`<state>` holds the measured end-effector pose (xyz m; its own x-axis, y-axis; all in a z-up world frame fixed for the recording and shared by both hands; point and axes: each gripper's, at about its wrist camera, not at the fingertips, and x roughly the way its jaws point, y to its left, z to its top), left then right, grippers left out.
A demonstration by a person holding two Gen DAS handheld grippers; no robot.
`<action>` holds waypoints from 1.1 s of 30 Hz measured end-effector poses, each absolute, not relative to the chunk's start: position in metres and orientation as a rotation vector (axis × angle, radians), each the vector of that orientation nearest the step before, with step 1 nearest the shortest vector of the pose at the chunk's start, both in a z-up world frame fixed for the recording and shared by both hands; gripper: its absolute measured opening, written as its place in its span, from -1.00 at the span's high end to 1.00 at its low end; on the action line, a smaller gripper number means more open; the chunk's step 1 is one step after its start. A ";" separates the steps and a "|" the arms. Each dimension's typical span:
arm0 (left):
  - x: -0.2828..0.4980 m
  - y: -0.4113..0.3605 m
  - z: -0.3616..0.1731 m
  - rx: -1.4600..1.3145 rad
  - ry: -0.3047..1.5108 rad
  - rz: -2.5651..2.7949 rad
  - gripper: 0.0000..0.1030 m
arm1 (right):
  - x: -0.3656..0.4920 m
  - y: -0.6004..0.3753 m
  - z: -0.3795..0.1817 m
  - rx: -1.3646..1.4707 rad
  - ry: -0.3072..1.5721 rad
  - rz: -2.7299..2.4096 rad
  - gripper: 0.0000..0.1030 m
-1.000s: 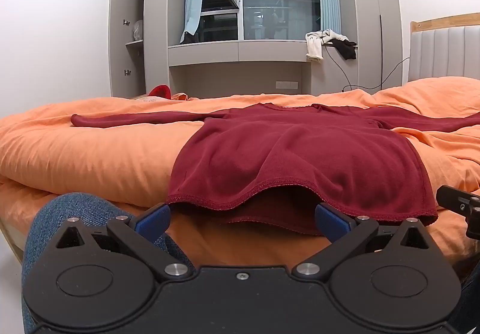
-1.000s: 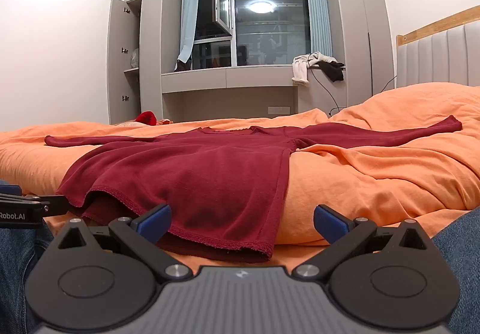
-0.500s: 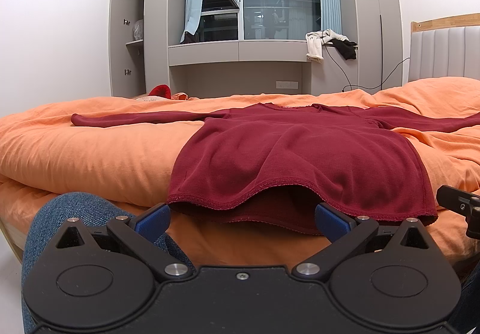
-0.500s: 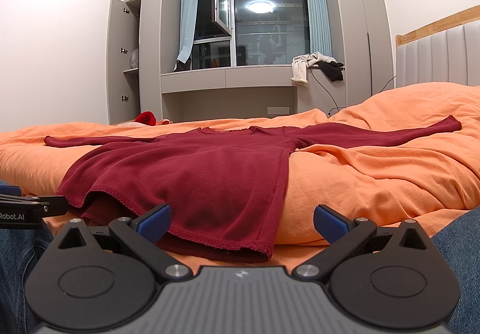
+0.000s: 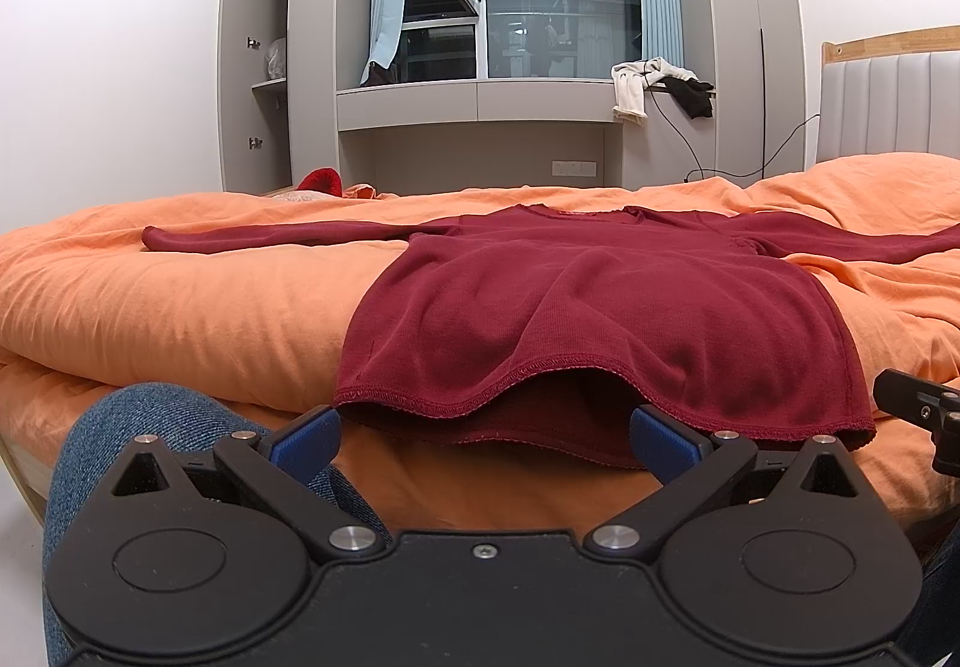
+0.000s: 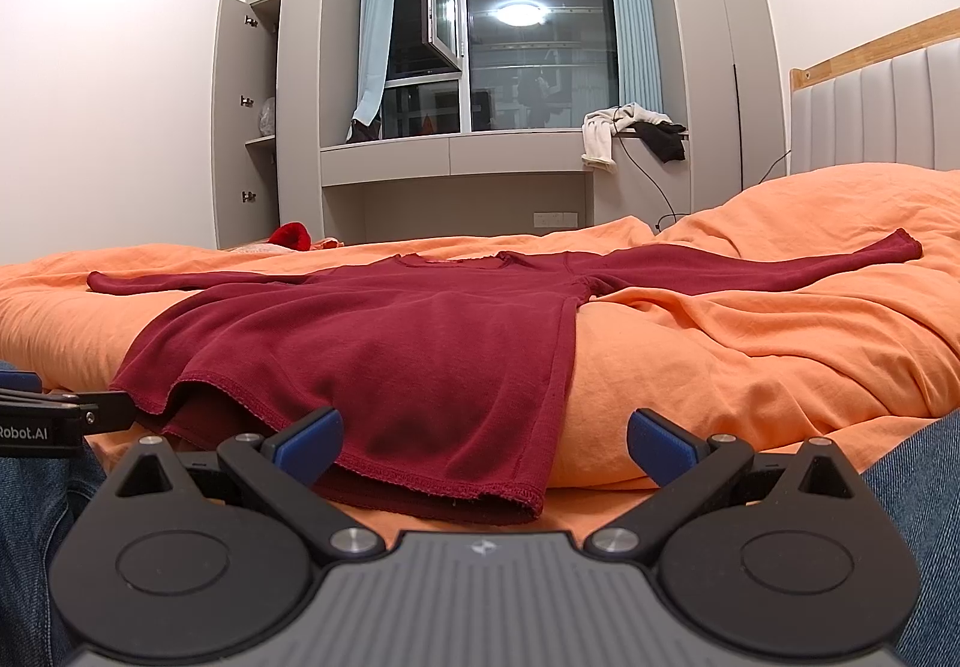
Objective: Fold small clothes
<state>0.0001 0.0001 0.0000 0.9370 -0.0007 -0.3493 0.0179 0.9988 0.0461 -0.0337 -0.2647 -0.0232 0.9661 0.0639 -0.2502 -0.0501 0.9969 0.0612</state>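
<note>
A dark red long-sleeved top lies spread flat on the orange bed, sleeves out to both sides, hem hanging over the near edge. It also shows in the right wrist view. My left gripper is open and empty, just short of the hem's middle. My right gripper is open and empty, just short of the hem's right corner. Neither touches the cloth.
The person's jeans-clad knees sit against the bed's near edge. A padded headboard stands at the right. A window ledge with draped clothes and an open cabinet are beyond the bed. A red item lies at the far side.
</note>
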 end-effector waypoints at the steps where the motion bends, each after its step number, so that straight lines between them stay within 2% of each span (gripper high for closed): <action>1: 0.000 0.000 0.000 0.049 0.357 -0.010 -0.99 | -0.034 -0.265 -0.023 0.054 0.255 0.058 -1.00; 33: 0.001 0.001 -0.002 0.041 0.363 -0.007 -0.99 | -0.036 -0.268 -0.022 0.061 0.250 0.058 -1.00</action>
<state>0.0010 0.0014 -0.0016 0.9348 0.0001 -0.3552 0.0146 0.9991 0.0389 -0.0356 -0.2677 -0.0218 0.9674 0.0650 -0.2449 -0.0498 0.9965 0.0678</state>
